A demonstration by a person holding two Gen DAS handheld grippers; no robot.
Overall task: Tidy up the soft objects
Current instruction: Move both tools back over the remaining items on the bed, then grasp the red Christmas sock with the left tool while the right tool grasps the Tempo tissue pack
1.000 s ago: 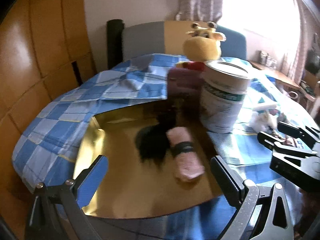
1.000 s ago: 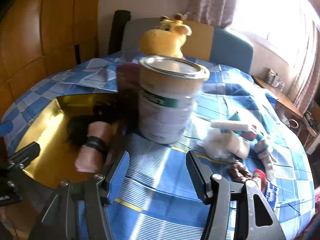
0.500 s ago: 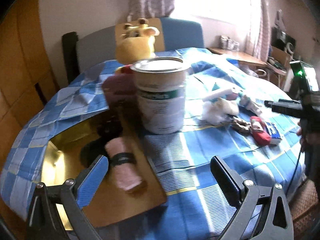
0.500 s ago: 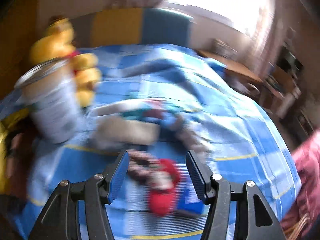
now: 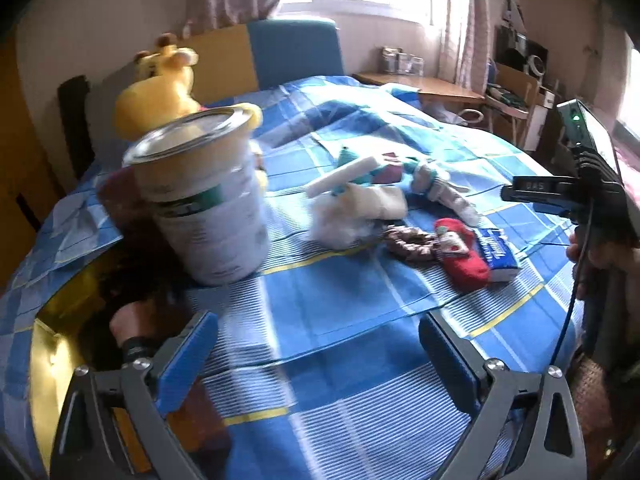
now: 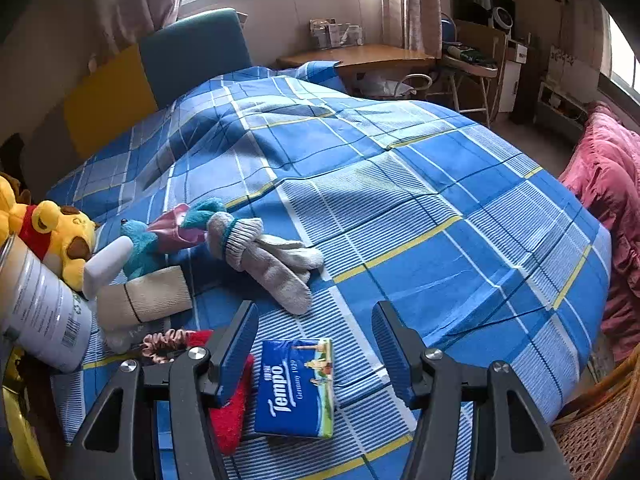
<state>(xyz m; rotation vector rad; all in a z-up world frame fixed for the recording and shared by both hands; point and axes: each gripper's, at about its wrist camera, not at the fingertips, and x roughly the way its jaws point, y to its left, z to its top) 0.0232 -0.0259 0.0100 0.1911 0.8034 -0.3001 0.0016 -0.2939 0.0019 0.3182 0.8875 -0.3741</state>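
Soft items lie on the blue checked cloth: a blue Tempo tissue pack (image 6: 296, 388), a red sock (image 6: 232, 412), a brown scrunchie (image 6: 162, 344), a grey knit glove (image 6: 276, 262), a beige rolled cloth (image 6: 144, 300), a teal plush (image 6: 144, 244). My right gripper (image 6: 314, 344) is open just above the tissue pack. My left gripper (image 5: 318, 346) is open and empty over bare cloth, short of the tissue pack (image 5: 498, 254), red sock (image 5: 460, 254) and scrunchie (image 5: 408, 242). A pink roll with a black band (image 5: 134, 334) lies on the gold tray (image 5: 44, 344).
A tall tin can (image 5: 204, 196) stands by the tray, with a yellow giraffe plush (image 5: 160, 88) behind it. The can (image 6: 38, 304) and a yellow plush (image 6: 60, 240) sit at the left in the right wrist view. A pink blanket (image 6: 612, 200) and wicker chair (image 6: 600, 424) flank the right edge.
Both grippers swung right, away from the gold tray and can, toward the pile of soft items. The right gripper now hovers over the tissue pack. Both stayed open.
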